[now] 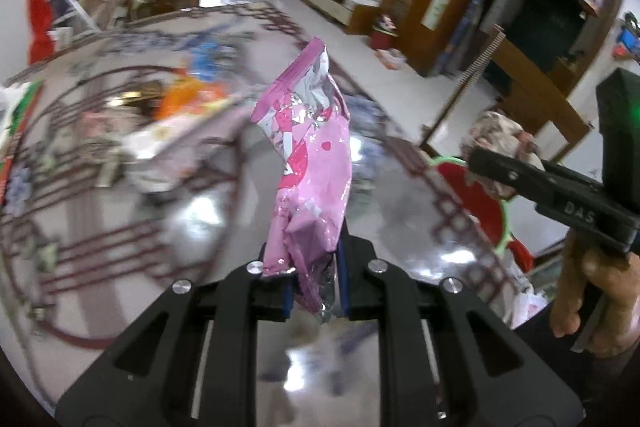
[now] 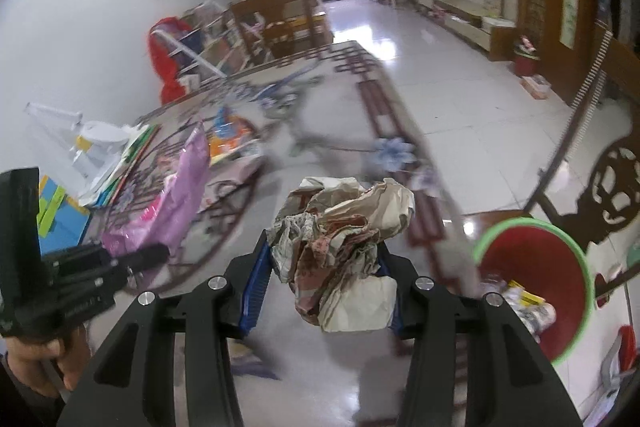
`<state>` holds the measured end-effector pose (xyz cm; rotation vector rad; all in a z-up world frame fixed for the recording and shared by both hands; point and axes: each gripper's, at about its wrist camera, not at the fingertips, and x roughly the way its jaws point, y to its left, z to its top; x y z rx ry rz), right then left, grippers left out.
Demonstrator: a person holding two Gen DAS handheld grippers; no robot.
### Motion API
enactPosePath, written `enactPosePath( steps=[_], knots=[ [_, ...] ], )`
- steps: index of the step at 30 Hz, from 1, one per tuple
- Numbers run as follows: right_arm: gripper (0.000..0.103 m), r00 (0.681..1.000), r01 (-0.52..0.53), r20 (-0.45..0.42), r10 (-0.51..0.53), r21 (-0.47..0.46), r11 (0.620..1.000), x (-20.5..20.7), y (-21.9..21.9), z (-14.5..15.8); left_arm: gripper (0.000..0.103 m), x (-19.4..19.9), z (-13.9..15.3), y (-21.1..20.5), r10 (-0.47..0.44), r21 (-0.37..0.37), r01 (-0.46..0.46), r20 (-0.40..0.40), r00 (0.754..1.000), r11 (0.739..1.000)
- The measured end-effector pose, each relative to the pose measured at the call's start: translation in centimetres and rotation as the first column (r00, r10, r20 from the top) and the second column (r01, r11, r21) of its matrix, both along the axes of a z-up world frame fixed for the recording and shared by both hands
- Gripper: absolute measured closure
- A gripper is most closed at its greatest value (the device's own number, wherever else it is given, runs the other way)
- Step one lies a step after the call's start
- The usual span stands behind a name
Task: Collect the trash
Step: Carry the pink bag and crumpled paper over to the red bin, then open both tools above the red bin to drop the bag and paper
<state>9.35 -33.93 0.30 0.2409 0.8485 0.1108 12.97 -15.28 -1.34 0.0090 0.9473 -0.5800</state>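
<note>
My left gripper (image 1: 314, 275) is shut on a pink foil snack wrapper (image 1: 310, 155) that stands up from its jaws above the glossy patterned table (image 1: 200, 211). In the right wrist view the same wrapper (image 2: 180, 203) shows at the left, with the left gripper (image 2: 148, 255) on it. My right gripper (image 2: 324, 279) is shut on a crumpled wad of brownish paper (image 2: 344, 235). That wad (image 1: 496, 143) and the right gripper (image 1: 500, 167) appear at the right of the left wrist view. A red bin with a green rim (image 2: 532, 283) stands beside the table's edge, with some trash inside.
More wrappers, orange and blue (image 1: 192, 95), lie blurred on the far side of the table. White bags and coloured sheets (image 2: 104, 155) sit at its left end. A carved dark chair back (image 2: 612, 195) rises behind the bin (image 1: 480, 203). Tiled floor (image 2: 460, 107) runs beyond.
</note>
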Motion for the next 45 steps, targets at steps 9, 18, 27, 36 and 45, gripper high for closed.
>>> enactPosePath(
  steps=[9, 18, 27, 36, 45],
  knots=[
    [0.057, 0.989, 0.149, -0.010, -0.149, 0.000, 0.989, -3.2, -9.5, -0.2, 0.087, -1.4, -0.2, -10.5, -0.163, -0.052, 0.161, -0.028, 0.986, 0.986],
    [0.057, 0.964, 0.259, -0.060, -0.260, -0.028, 0.966, -5.3, -17.8, -1.4, 0.087, -1.2, -1.2, -19.7, -0.300, -0.059, 0.297, -0.070, 0.951, 0.953],
    [0.057, 0.931, 0.358, -0.093, -0.354, 0.026, 0.933, -6.6, -24.2, -3.4, 0.086, -1.0, -3.1, -26.1, -0.374, -0.078, 0.366, -0.151, 0.915, 0.927],
    [0.056, 0.925, 0.366, -0.136, -0.355, 0.063, 0.928, -5.9, -25.7, -5.0, 0.082, -1.5, -5.1, -29.1, -0.424, -0.082, 0.416, -0.204, 0.882, 0.906],
    [0.014, 0.933, 0.336, -0.140, -0.332, 0.007, 0.942, -4.5, -24.3, -5.0, 0.012, -1.1, -5.4, -28.3, -0.381, -0.059, 0.377, -0.212, 0.900, 0.924]
  ],
)
